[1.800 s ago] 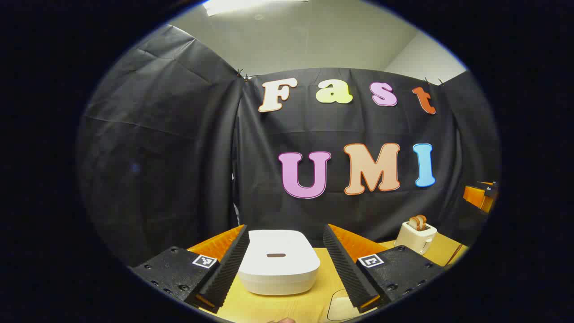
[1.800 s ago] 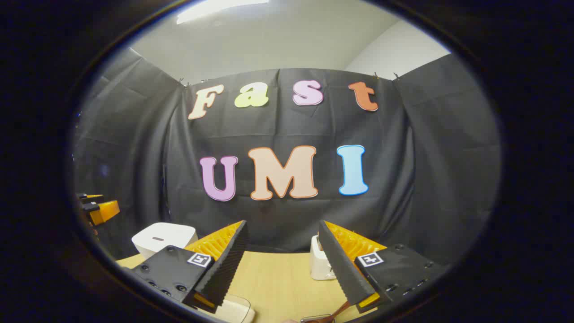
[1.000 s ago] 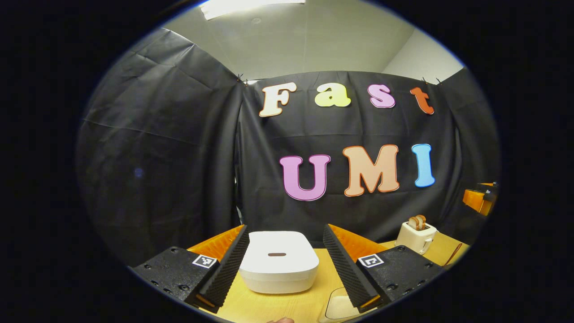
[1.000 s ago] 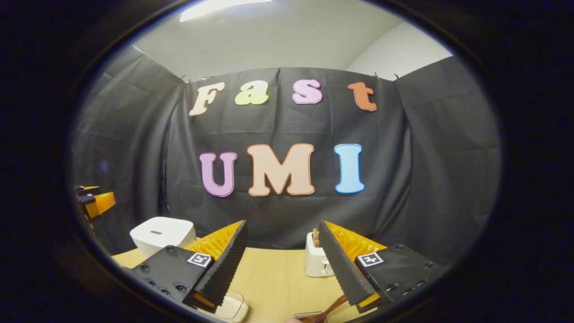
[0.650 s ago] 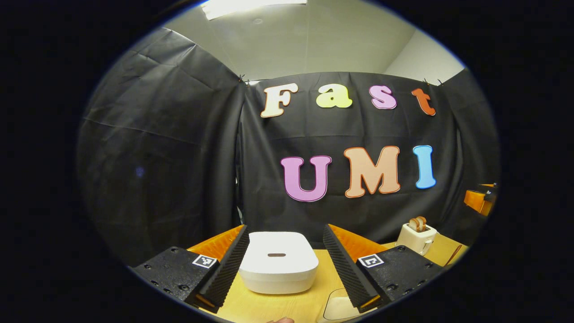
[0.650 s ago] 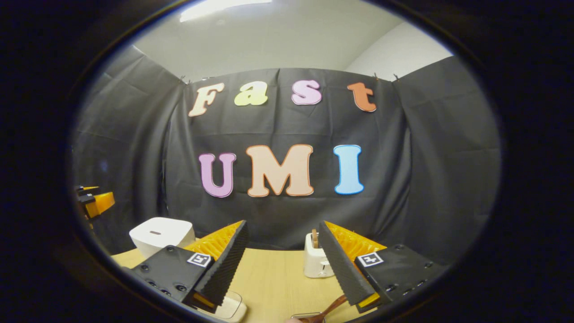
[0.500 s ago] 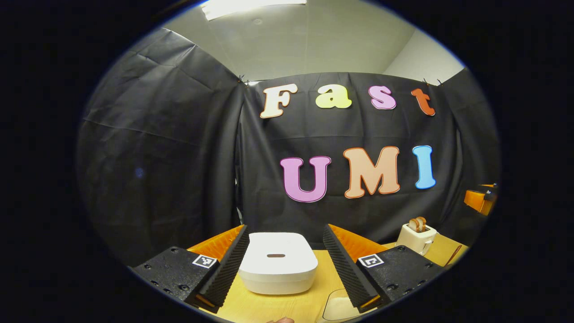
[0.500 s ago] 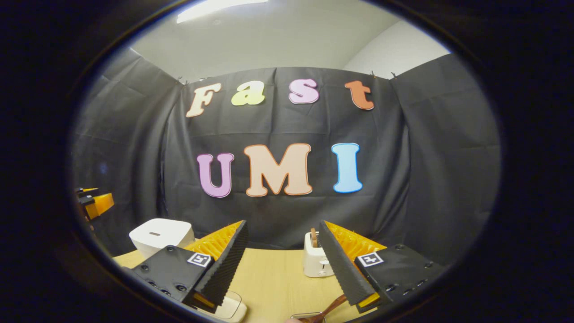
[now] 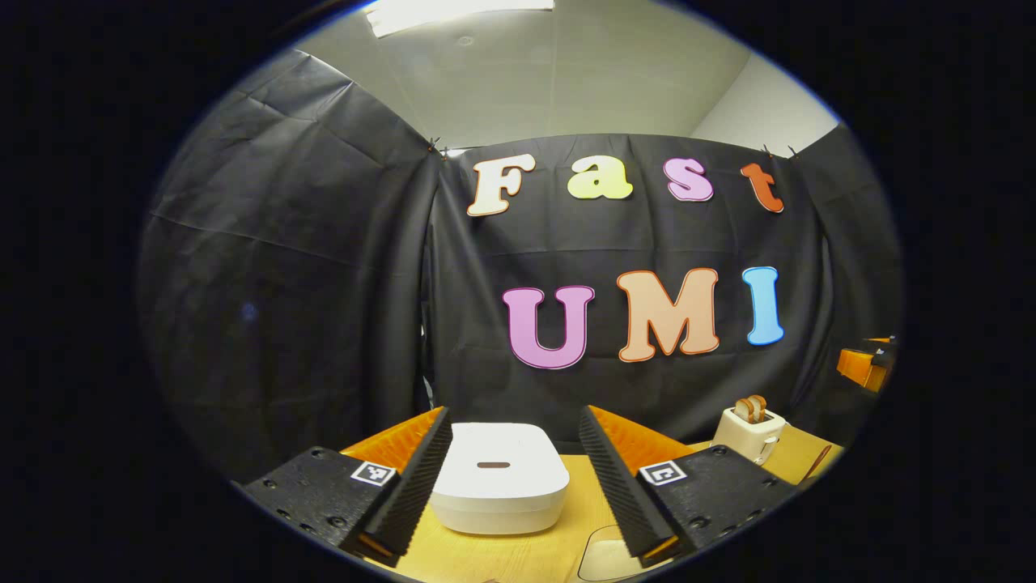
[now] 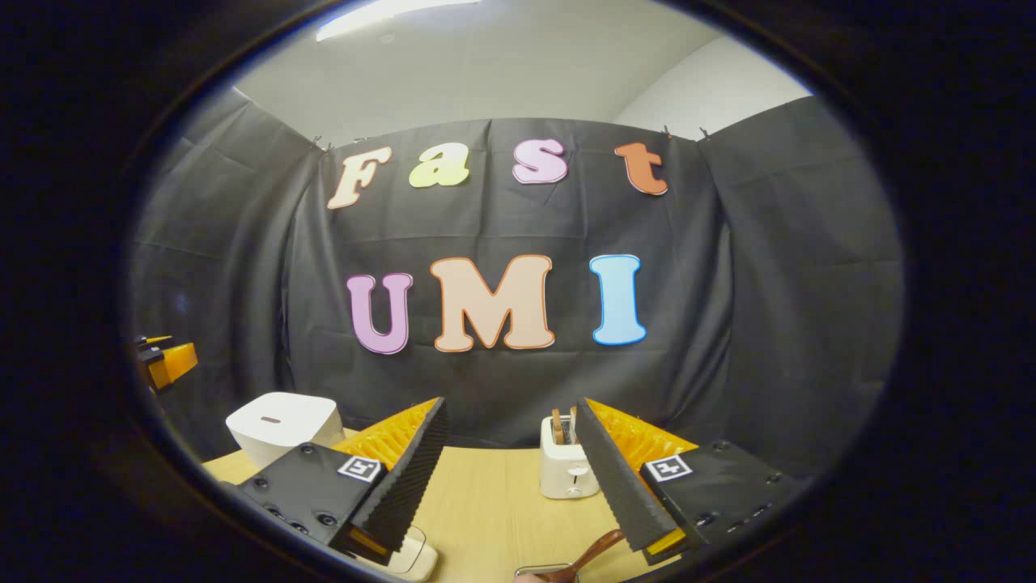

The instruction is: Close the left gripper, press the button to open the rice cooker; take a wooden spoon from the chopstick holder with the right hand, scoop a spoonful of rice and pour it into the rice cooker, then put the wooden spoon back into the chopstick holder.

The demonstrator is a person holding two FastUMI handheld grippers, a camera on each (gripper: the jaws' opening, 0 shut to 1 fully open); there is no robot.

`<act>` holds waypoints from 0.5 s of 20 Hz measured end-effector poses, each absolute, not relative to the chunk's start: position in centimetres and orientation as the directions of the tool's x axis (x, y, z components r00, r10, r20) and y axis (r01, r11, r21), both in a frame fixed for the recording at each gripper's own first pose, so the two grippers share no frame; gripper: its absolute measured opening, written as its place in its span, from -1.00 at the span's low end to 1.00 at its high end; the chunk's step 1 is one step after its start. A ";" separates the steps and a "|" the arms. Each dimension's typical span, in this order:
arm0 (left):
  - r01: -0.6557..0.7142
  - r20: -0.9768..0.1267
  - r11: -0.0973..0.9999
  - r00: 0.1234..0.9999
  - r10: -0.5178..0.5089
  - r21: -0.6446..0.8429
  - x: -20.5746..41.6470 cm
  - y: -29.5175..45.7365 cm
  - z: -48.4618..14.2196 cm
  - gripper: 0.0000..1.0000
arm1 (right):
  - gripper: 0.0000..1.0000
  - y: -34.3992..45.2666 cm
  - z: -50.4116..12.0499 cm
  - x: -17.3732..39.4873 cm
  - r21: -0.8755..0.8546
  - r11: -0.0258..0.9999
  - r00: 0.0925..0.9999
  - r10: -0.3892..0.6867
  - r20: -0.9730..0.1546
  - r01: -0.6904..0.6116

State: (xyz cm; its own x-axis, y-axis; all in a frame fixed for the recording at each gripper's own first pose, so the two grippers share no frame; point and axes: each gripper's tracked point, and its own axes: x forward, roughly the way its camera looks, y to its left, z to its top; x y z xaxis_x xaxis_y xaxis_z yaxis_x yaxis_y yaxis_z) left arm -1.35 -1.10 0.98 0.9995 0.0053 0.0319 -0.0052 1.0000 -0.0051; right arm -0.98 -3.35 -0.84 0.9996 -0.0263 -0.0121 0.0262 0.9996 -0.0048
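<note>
the left gripper (image 9: 511,478), jaws wide apart, frames the closed white rounded rice cooker (image 9: 498,476) on the pale wooden table (image 10: 486,502), likely aiming for its button, while the right gripper (image 10: 510,478), also apart, hovers above a brown wooden spoon (image 10: 587,557).

The rice cooker (image 9: 499,478) is plain white, with a small dark oval on its lid. The desk (image 10: 494,506) is pale yellow wood; on it stands a cream toaster (image 10: 565,468) with brown toast in its slots. The spoon (image 10: 587,557) is reddish-brown wood, and a tray (image 9: 597,563) at the near desk edge is off-white.
</note>
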 end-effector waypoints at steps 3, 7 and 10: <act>-0.006 0.029 1.000 1.000 0.007 -0.023 -0.7 -0.6 1.1 0.40 | 0.96 -3.2 -0.8 -1.2 -0.016 1.000 1.000 -0.025 -0.005 0.025; -0.002 0.023 1.000 1.000 0.002 -0.022 0.3 0.2 1.0 -0.22 | 0.96 -3.3 -0.8 -1.4 -0.022 0.999 0.999 -0.035 -0.006 0.035; -0.027 0.005 0.999 1.000 0.027 -0.048 1.3 1.5 0.6 -0.61 | 0.96 -3.0 -0.9 -1.4 -0.018 0.999 0.999 -0.038 -0.009 0.038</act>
